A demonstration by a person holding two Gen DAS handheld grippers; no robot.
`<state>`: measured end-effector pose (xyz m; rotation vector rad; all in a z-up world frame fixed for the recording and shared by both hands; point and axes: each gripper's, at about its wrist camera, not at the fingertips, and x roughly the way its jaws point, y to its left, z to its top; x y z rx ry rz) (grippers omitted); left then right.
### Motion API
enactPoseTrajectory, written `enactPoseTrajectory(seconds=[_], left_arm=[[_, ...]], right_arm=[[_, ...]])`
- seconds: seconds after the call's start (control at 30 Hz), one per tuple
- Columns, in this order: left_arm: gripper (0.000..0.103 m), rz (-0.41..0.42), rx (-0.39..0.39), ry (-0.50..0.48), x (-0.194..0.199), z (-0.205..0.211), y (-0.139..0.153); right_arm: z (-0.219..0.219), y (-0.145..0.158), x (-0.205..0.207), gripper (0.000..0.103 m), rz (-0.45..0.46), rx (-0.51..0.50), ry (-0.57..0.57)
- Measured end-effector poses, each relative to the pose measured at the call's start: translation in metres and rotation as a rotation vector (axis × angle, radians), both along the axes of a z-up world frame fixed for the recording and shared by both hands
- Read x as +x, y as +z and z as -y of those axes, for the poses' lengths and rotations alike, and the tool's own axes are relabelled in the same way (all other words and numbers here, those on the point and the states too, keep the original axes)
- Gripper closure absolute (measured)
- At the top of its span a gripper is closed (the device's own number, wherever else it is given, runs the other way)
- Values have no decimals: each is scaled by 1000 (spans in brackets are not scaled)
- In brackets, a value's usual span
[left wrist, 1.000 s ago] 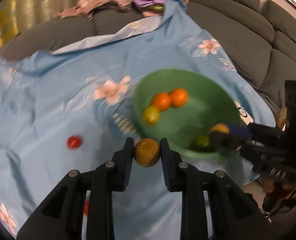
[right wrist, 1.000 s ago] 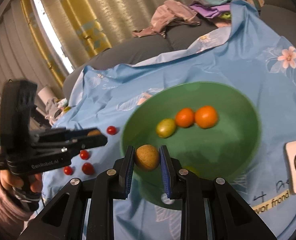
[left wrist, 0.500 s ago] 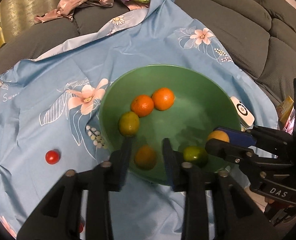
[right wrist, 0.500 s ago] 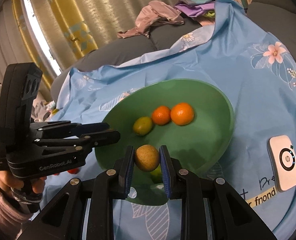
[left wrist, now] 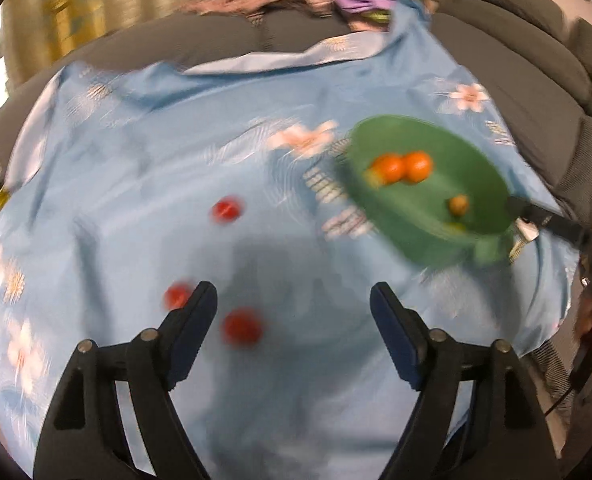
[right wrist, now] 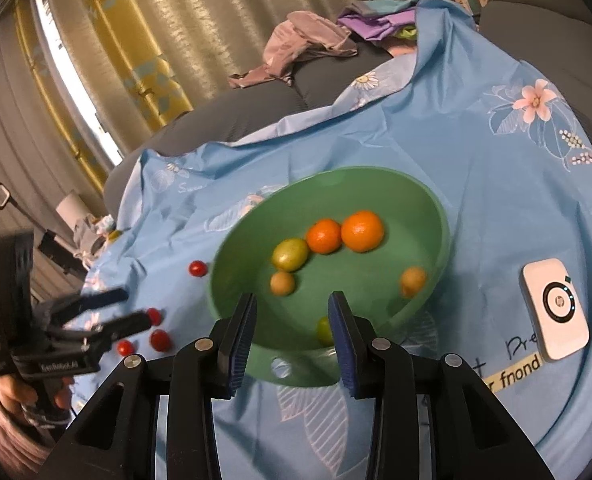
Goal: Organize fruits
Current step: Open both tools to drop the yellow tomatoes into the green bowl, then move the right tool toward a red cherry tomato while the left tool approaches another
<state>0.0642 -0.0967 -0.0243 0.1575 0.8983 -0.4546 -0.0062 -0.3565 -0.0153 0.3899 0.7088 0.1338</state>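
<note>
A green bowl (right wrist: pixel 376 172) on the blue flowered cloth holds two oranges (right wrist: pixel 362 231), a yellow-green fruit (right wrist: pixel 289 255), a green fruit (right wrist: pixel 324 330) and two small brown fruits (right wrist: pixel 282 283). My right gripper (right wrist: pixel 291 304) hangs over the bowl's near rim, its jaws opening with nothing between them. My left gripper (left wrist: pixel 293 296) is to the left of the bowl (left wrist: pixel 396 232), over the cloth. Its jaws are opening wide and hold nothing. Red cherry tomatoes (left wrist: pixel 241 327) lie on the cloth just ahead of its left finger. In the right wrist view the left gripper (right wrist: pixel 137 305) hovers over those tomatoes (right wrist: pixel 160 339).
A white device (right wrist: pixel 554 314) lies on the cloth right of the bowl. A grey sofa (left wrist: pixel 536 60) surrounds the cloth, with crumpled clothes (right wrist: pixel 308 48) at the back. One more tomato (right wrist: pixel 197 268) sits by the bowl's left rim. A hand (right wrist: pixel 11 396) grips the left gripper's handle.
Both grippers have let go of their brown fruits, which now lie in the bowl. The left gripper has swung left, away from the bowl to over the tomatoes. The right has stayed put.
</note>
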Motion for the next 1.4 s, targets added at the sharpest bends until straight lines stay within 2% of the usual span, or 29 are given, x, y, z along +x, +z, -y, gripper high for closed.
enactPoseTrajectory(seconds=[0.2,0.33,0.47,0.77,0.9,1.03,1.13,1.23,1.4], left_arm=[[24,-57,7,149,-30,-70,-17],[24,-73,-2,198,-45,-95,-23],[24,-75,-45,223,-55,-109,-25],[24,-58,-79,221,-59,-112,-25],[23,-35,-81,218,-56,-113,-22],[17,-19,-71,222,-50,-114,-20],[17,-10,-61,214,-45,-115,-20],[17,-14,-78,208,-42,-117,-20],[17,-11,-94,189,-38,-118,-20]], right_arm=[[-32,7,-1,66,4,-16,78],[-62,8,3,66,-4,-28,155],[-89,8,6,66,-22,-51,224],[-135,-3,12,66,-79,-113,352],[-148,-8,18,66,-104,-124,372],[-157,-11,23,66,-120,-140,393],[-164,-14,27,65,-134,-153,400],[-169,-20,32,60,-150,-162,404],[-176,-32,41,60,-186,-161,411]])
